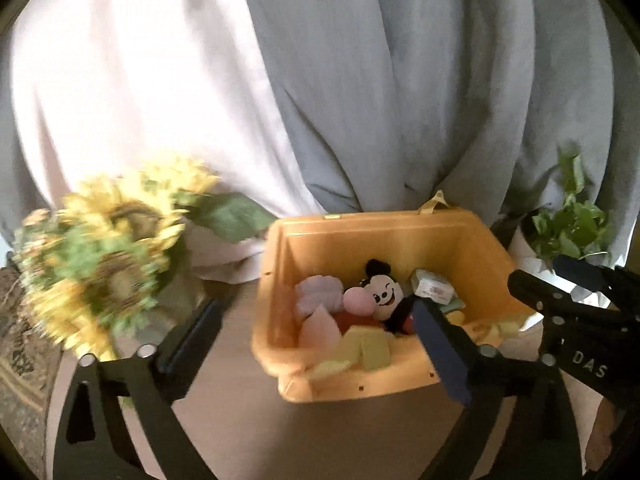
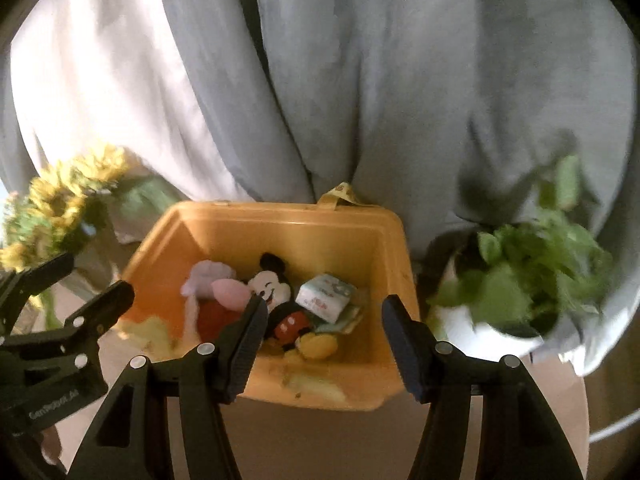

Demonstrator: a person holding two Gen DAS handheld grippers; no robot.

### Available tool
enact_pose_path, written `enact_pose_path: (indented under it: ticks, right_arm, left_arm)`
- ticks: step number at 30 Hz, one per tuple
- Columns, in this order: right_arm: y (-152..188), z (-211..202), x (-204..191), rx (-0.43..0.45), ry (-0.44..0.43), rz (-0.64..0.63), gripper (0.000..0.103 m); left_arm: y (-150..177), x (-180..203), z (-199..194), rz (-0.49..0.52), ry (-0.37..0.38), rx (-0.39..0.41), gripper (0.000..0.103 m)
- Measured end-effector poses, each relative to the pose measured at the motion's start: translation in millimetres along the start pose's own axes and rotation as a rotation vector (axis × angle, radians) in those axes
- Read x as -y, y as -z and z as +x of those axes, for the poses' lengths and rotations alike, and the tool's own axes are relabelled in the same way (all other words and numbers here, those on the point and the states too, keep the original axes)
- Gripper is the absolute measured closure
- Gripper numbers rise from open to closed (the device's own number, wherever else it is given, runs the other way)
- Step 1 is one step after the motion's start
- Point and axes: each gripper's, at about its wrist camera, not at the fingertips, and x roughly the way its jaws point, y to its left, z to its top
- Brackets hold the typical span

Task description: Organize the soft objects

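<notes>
Both grippers hover on the near side of the bin, nothing held. Left gripper: jaws spread about as wide as they go, nothing between them. Right gripper: jaws roughly half open, also holding nothing, aimed down into the bin. Bare brown tabletop under both, no loose soft item visible on it. Just beyond, the yellow-orange plastic bin carries the load: Mickey Mouse plush lying on its back mid-bin, a lavender and pink plush to its left, a small tissue pack to its right, yellow-green sponge blocks along the near wall. Everything looks squashy and loosely piled, not arranged. My read: a drop-off into the bin looks finished; next move is finding any remaining soft item outside these views, or tidying the pile. Farther back: sunflower bouquet on the left, potted green plant on the right, grey curtain behind.
</notes>
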Motion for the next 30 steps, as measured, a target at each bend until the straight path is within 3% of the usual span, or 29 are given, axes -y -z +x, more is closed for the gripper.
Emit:
enact_pose_path:
  ticks: [2, 7, 15, 21, 30]
  right_arm:
    - [10, -25, -1, 0.03, -0.008, 0.027, 0.034]
    - [33, -73, -6, 0.072, -0.004, 0.057, 0.031]
    - [77, -147, -28, 0.145, 0.085, 0.075, 0.031]
    - [103, -185, -36, 0.165, 0.114, 0.104, 0.031]
    - [129, -231, -41, 0.197, 0.113, 0.107, 0.031]
  left_arm:
    - [7, -1, -21, -0.006, -0.003, 0.022, 0.003]
    - [28, -8, -69, -0.017, 0.017, 0.05, 0.002]
    - [64, -24, -125, -0.003, 0.079, 0.069, 0.002]
    - [83, -25, -159, 0.02, 0.107, 0.087, 0.002]
    - [99, -21, -212, 0.022, 0.088, 0.144, 0.001]
